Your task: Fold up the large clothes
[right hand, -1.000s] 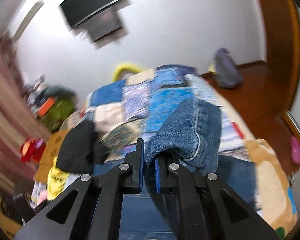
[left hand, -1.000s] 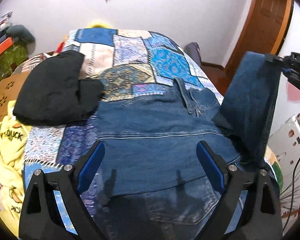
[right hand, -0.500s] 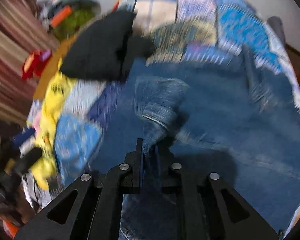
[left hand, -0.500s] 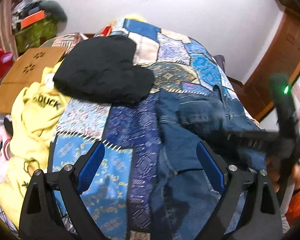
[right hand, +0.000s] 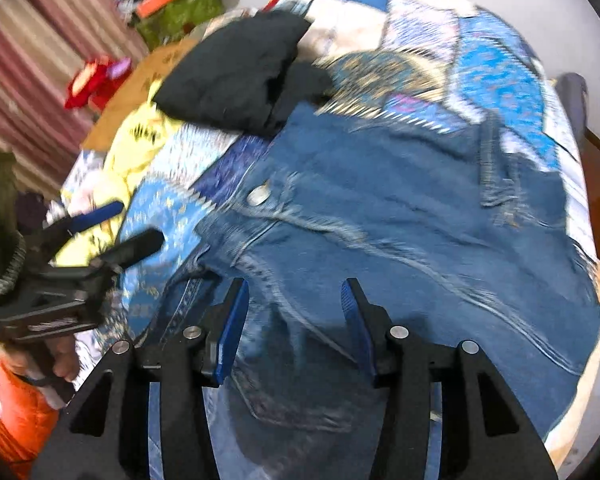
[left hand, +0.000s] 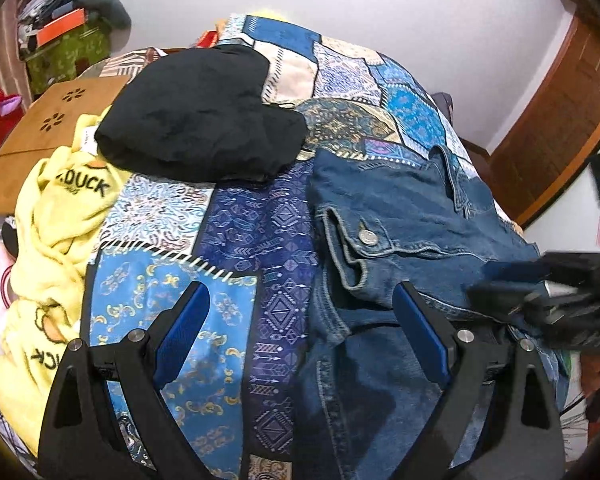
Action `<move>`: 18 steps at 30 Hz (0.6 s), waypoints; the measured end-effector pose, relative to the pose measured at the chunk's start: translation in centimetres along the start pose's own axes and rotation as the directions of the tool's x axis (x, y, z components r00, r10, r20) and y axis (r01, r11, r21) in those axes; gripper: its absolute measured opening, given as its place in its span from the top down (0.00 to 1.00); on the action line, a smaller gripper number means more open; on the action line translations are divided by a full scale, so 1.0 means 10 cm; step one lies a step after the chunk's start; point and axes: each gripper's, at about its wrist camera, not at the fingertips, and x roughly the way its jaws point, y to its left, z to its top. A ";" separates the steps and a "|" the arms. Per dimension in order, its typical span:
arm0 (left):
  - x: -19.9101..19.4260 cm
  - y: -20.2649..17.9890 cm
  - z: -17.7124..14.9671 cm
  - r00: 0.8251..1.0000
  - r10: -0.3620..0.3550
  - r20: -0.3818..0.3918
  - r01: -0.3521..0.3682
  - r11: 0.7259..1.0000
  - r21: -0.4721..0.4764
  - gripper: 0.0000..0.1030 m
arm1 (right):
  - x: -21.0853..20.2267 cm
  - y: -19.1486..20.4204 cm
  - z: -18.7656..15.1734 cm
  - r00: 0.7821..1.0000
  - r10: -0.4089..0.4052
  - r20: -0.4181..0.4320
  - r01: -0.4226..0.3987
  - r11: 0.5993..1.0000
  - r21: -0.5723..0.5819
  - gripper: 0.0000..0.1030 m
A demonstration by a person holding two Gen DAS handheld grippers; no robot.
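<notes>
Two grippers hang over the bed, both with nothing between their blue pads. The right gripper has just been opening, and its jaws now stand partly apart above the jeans, with no cloth caught in them; I judge it has let go of a folded-over leg so the denim can settle flat. The left gripper is spread wide and empty, one finger over the patterned quilt and the other over the near edge of the jeans, as if waiting to pin or pick up that side. The jeans lie doubled on the quilt right under and ahead of both tools, the waistband and its metal button turned toward the left gripper. Farther up the bed sits a black garment, just touching the jeans' far corner, and a yellow garment is bunched at the left edge of the bed, probably waiting its turn.
</notes>
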 end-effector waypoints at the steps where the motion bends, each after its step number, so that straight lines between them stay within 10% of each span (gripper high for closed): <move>1: 0.01 -0.03 0.01 1.000 0.002 -0.003 -0.002 1.000 0.010 0.10 | -0.11 -0.10 0.00 0.999 -0.011 0.033 0.011 1.000 0.019 0.57; 10: 0.13 -0.42 0.35 1.000 -0.017 -0.003 0.017 0.995 0.101 0.09 | -0.97 -1.08 -0.23 0.937 -0.256 0.238 0.209 0.956 0.206 0.53; 18: 0.62 -0.39 0.81 0.995 -0.033 -0.093 0.038 0.998 0.050 0.09 | -1.07 -2.14 -0.66 0.895 -0.424 0.140 0.342 0.852 0.396 0.53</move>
